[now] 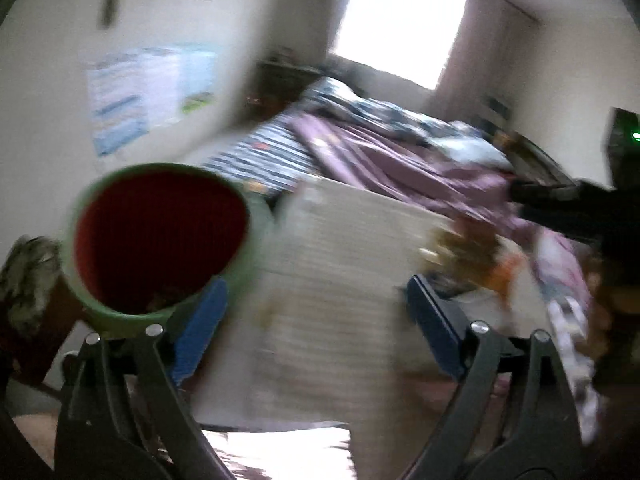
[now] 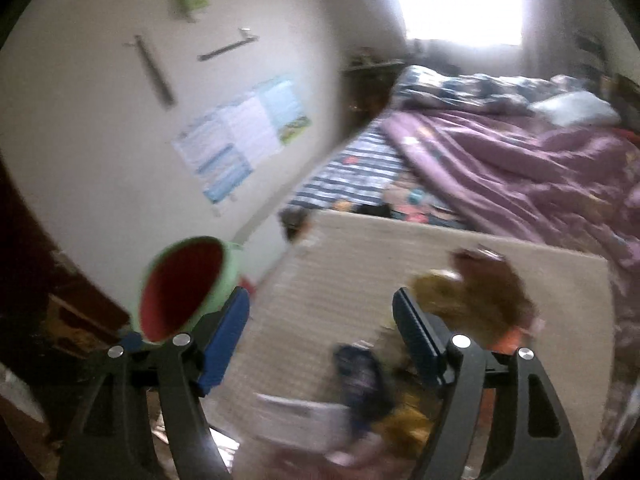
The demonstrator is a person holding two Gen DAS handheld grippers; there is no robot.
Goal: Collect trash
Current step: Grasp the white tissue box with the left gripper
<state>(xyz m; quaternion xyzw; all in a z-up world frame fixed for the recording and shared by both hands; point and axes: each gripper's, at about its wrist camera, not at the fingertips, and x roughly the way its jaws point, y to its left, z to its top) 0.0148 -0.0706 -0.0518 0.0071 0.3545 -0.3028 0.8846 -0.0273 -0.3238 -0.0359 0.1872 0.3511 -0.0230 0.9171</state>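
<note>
Two spread claws [image 1: 316,320] [image 2: 322,332], one bin [image 1: 160,240]

A green bin [image 1: 160,240] with a dark red liner stands at the table's [image 1: 340,248] left edge, its round mouth open and tilted in the view. Blurred trash [image 2: 476,296] lies on the pale table's right side: a crumpled yellow-brown heap with an orange scrap [image 2: 510,338] beside it. Nearer lie a dark blue wrapper [image 2: 362,376] and a white flat packet [image 2: 300,416].
</note>
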